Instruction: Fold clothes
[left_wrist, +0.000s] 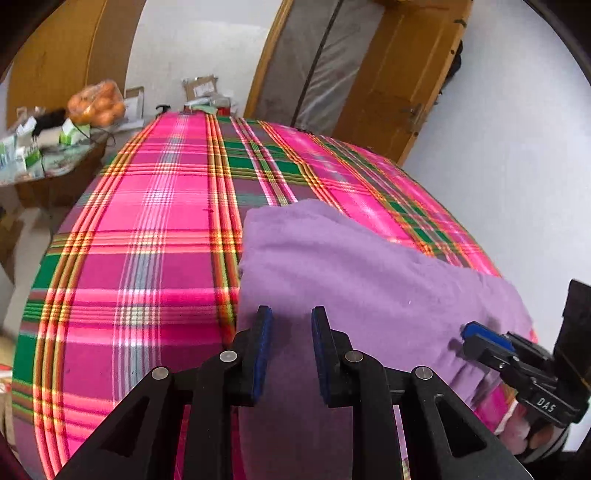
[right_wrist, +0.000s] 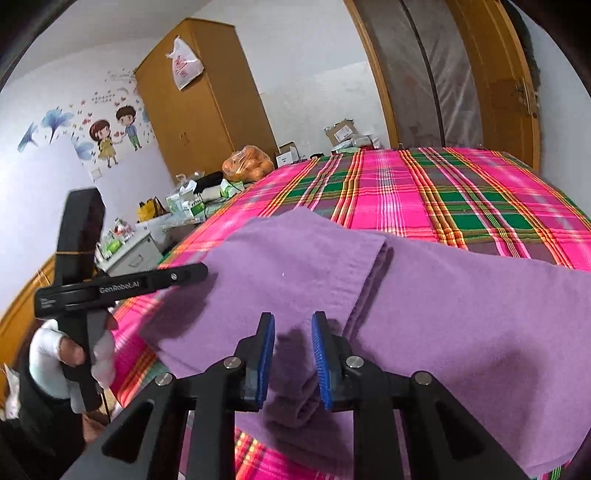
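A purple garment (left_wrist: 354, 273) lies partly folded on a bed covered with a pink and green plaid sheet (left_wrist: 147, 229). My left gripper (left_wrist: 291, 317) is open just above the garment's near edge, nothing between its pads. My right gripper (right_wrist: 293, 323) is also open over the garment (right_wrist: 461, 306), beside a folded-over flap with a hemmed edge (right_wrist: 369, 273). The right gripper also shows in the left wrist view (left_wrist: 476, 336) at the garment's right side. The left gripper also shows in the right wrist view (right_wrist: 184, 275), held by a white-gloved hand (right_wrist: 66, 354).
A cluttered side table (left_wrist: 44, 155) with boxes and a bag of oranges (left_wrist: 98, 101) stands left of the bed. A wooden wardrobe (right_wrist: 207, 99) and a wooden door frame (left_wrist: 399, 85) stand behind. A white wall (left_wrist: 517, 155) runs along the bed's right side.
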